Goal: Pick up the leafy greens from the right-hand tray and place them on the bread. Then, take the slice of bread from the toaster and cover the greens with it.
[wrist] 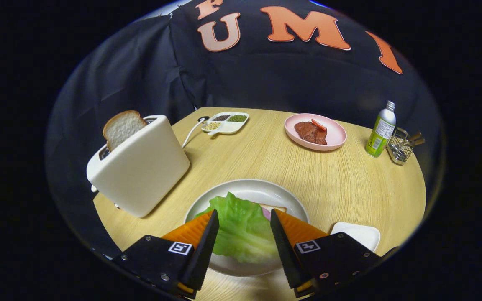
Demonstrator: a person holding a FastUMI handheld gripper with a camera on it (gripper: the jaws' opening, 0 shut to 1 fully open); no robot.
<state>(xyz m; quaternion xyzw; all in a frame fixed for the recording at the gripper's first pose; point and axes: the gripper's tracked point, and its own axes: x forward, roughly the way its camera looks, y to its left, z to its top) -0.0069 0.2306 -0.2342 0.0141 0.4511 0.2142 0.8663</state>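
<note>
A green lettuce leaf lies on the white plate, covering most of a bread slice whose corner peeks out beside a bit of pink filling. My gripper is open just above the plate, one finger on each side of the leaf, and I see no pressing on it. To the left a white toaster leans in view with a bread slice sticking up from its slot. The small white tray sits just right of the plate, with nothing showing on its visible part.
On the round wooden table, a pink plate with meat pieces stands at the back. A bottle and a wire basket are at the far right. A divided dish of grains sits behind the toaster.
</note>
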